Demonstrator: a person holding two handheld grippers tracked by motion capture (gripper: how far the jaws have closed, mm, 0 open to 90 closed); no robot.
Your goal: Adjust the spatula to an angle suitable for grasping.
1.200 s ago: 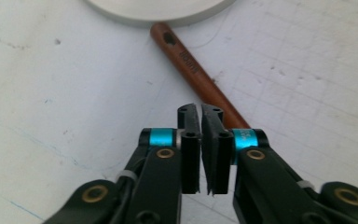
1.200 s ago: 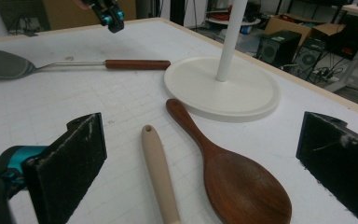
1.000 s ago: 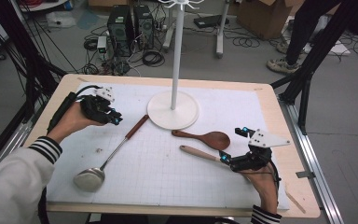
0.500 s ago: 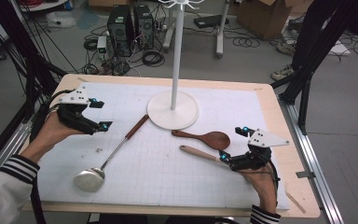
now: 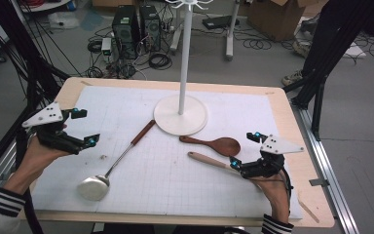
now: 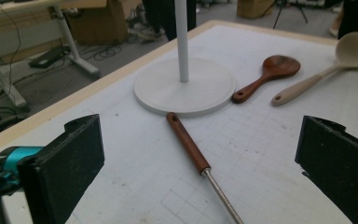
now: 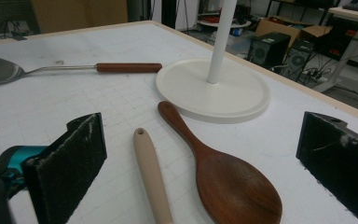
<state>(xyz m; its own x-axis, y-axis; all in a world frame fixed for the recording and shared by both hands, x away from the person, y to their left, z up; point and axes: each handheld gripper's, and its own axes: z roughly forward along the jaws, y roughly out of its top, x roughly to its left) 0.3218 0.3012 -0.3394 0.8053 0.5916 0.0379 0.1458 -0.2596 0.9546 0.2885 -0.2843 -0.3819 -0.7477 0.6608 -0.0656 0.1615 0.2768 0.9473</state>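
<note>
Steel ladle with brown wooden handle (image 5: 119, 158) is seen released, lying ahead of the just-opened, empty, wide-spread left gripper (image 5: 84, 127), now drawn back.

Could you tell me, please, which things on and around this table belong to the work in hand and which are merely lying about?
Part of the work:
- metal ladle
- dark wooden spoon
- pale wooden spoon
- white stand
- left hand-held gripper, open
- right hand-held gripper, open

Lying about:
- computer towers on the floor
- cardboard box
- floor cables
</note>
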